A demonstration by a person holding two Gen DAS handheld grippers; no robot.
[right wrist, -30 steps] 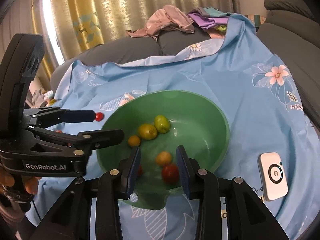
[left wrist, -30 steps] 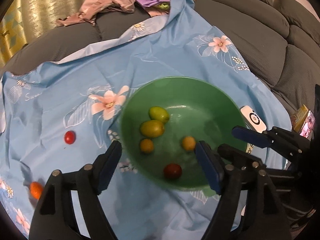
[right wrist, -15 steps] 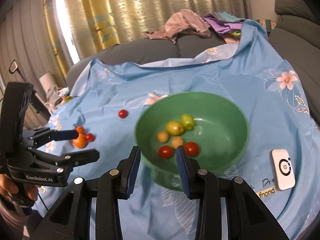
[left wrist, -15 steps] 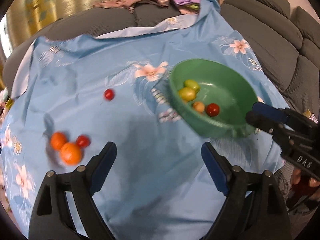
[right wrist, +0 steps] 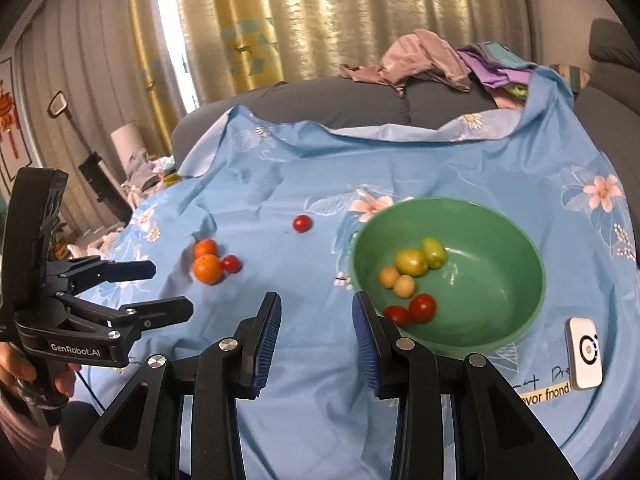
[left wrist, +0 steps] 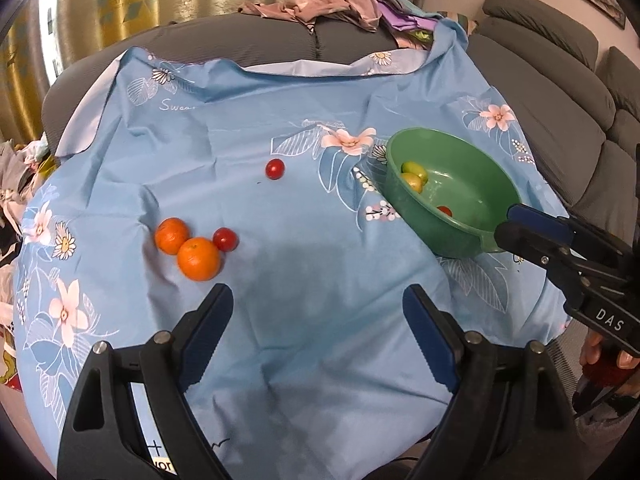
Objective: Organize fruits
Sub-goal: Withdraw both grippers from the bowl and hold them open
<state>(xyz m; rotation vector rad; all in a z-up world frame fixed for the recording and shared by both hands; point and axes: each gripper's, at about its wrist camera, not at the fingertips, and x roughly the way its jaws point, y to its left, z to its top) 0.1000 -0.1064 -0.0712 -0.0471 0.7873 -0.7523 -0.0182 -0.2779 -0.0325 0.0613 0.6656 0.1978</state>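
A green bowl (left wrist: 476,242) (right wrist: 534,264) sits on the blue floral cloth (left wrist: 304,208) and holds several small fruits: green-yellow ones (right wrist: 411,262), pale orange ones and two red tomatoes (right wrist: 422,307). Two oranges (left wrist: 199,259) (right wrist: 207,269) and a red tomato (left wrist: 225,239) (right wrist: 231,264) lie together left of the bowl. Another tomato (left wrist: 275,169) (right wrist: 302,223) lies farther back. My left gripper (left wrist: 316,312) (right wrist: 168,288) is wide open and empty, near and right of the oranges. The right gripper (right wrist: 316,310) (left wrist: 506,224) stands at the bowl's near left rim, its jaws narrowly apart with nothing between them.
A small white device (right wrist: 586,354) lies on the cloth right of the bowl. Loose clothes (left wrist: 332,0) are piled on the grey sofa (left wrist: 560,112) behind. A person's hand (right wrist: 24,376) holds the left gripper's handle. The cloth's front edge drops off near me.
My left gripper swung left from over the bowl to the cloth near the oranges, opening a little wider. The right gripper drew back and left; the bowl now sits to its right.
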